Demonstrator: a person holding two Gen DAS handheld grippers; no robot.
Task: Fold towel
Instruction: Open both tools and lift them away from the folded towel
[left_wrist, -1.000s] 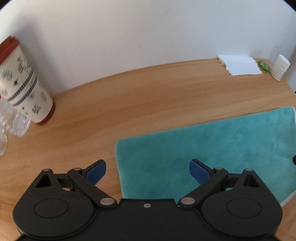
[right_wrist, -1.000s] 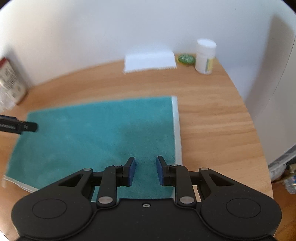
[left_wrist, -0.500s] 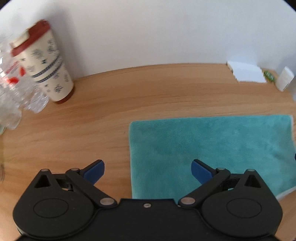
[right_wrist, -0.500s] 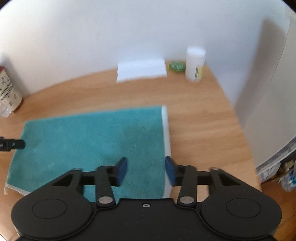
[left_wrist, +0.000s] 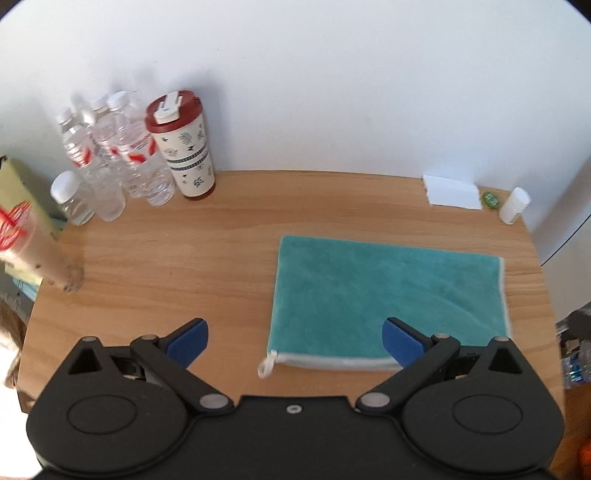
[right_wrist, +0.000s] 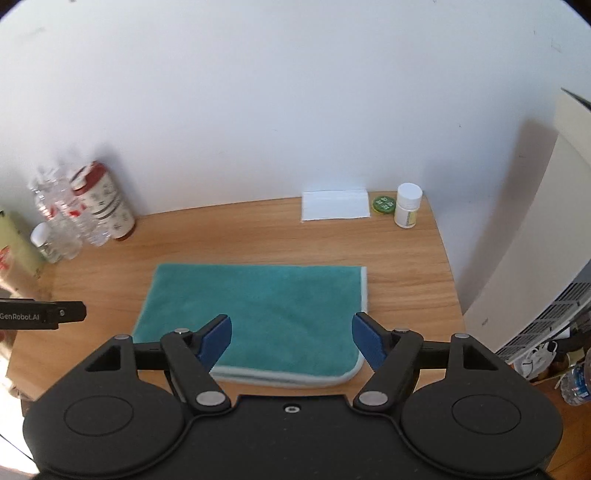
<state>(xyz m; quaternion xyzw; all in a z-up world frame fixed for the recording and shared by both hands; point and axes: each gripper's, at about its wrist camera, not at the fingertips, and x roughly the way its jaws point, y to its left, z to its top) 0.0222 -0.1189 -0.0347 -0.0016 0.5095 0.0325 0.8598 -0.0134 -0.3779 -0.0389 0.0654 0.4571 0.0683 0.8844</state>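
Right wrist view: right gripper (right_wrist: 291, 341), half-closed a second ago, now spread wide and raised; left gripper (left_wrist: 294, 343) also released. Towel (right_wrist: 258, 306) lies folded, fold seemingly complete.

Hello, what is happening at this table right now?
A person holds two black grippers with blue pads above a wooden table. The teal microfibre towel lies flat, apparently already folded, its edges doubled along the near side. The left gripper and the right gripper are both open, hold nothing, and neither touches the towel.
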